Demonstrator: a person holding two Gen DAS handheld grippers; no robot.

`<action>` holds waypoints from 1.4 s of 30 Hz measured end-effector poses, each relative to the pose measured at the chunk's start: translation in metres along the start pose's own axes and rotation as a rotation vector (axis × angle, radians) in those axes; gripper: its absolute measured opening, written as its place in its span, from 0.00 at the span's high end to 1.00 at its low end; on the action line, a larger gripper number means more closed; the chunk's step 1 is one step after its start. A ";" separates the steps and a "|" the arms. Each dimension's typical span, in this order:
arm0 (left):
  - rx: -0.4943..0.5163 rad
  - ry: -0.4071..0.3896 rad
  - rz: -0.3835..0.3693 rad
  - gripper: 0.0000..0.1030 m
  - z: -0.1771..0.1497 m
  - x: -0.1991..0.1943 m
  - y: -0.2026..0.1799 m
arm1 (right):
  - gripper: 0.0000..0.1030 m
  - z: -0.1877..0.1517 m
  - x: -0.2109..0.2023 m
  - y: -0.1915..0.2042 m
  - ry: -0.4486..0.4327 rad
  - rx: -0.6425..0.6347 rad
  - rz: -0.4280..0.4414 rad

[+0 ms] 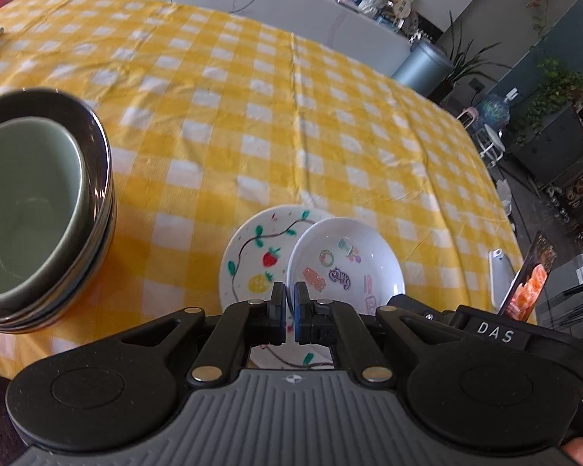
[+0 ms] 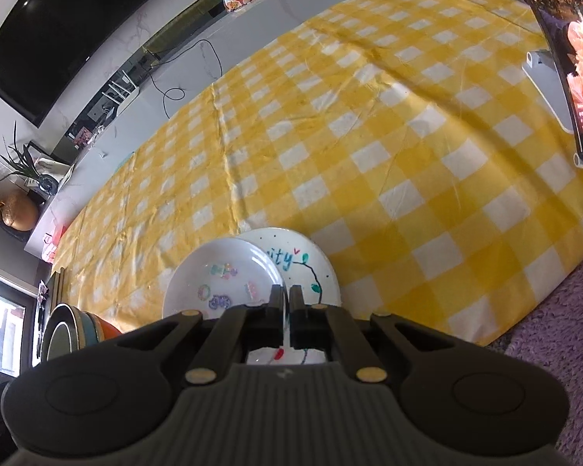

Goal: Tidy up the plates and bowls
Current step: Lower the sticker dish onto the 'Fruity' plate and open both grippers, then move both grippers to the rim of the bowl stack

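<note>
A small white dish with stickers (image 1: 346, 268) (image 2: 217, 283) hangs just above a larger white plate painted with fruit and vines (image 1: 252, 264) (image 2: 311, 264), which lies on the yellow checked tablecloth (image 1: 252, 116). My left gripper (image 1: 289, 299) is shut on the dish's left rim. On the opposite side, my right gripper (image 2: 285, 299) is shut, with the dish's thin right rim running between its fingers. Its black housing (image 1: 486, 330) shows at the right of the left wrist view. A stack of dark bowls with a green bowl (image 1: 31, 209) on top stands to the left.
The bowl stack (image 2: 70, 334) sits near the table's front left edge. A phone on a stand (image 1: 532, 275) (image 2: 563, 58) is at the right end. Open cloth stretches behind the plates. A purple rug (image 2: 563, 330) lies below the front edge.
</note>
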State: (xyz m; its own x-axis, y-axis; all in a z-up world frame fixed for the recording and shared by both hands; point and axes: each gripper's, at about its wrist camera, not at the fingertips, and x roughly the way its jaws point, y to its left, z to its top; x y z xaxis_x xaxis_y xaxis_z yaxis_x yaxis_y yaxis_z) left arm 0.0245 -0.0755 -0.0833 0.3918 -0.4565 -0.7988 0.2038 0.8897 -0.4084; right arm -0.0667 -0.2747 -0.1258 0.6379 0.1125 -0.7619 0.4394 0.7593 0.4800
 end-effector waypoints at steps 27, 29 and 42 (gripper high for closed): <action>0.059 0.036 0.075 0.96 0.000 0.022 -0.001 | 0.97 -0.002 0.029 -0.003 0.051 0.003 -0.024; 0.062 0.036 0.074 0.91 0.000 0.022 -0.001 | 0.96 -0.002 0.029 -0.002 0.049 -0.001 -0.027; 0.120 -0.022 0.048 0.63 0.003 -0.001 -0.012 | 0.78 0.000 0.014 0.009 -0.026 -0.073 -0.036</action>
State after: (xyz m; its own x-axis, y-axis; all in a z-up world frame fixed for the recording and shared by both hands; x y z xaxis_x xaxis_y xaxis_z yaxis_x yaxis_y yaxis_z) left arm 0.0246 -0.0860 -0.0766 0.4231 -0.4149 -0.8055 0.2902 0.9042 -0.3133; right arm -0.0539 -0.2666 -0.1324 0.6391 0.0686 -0.7661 0.4155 0.8074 0.4189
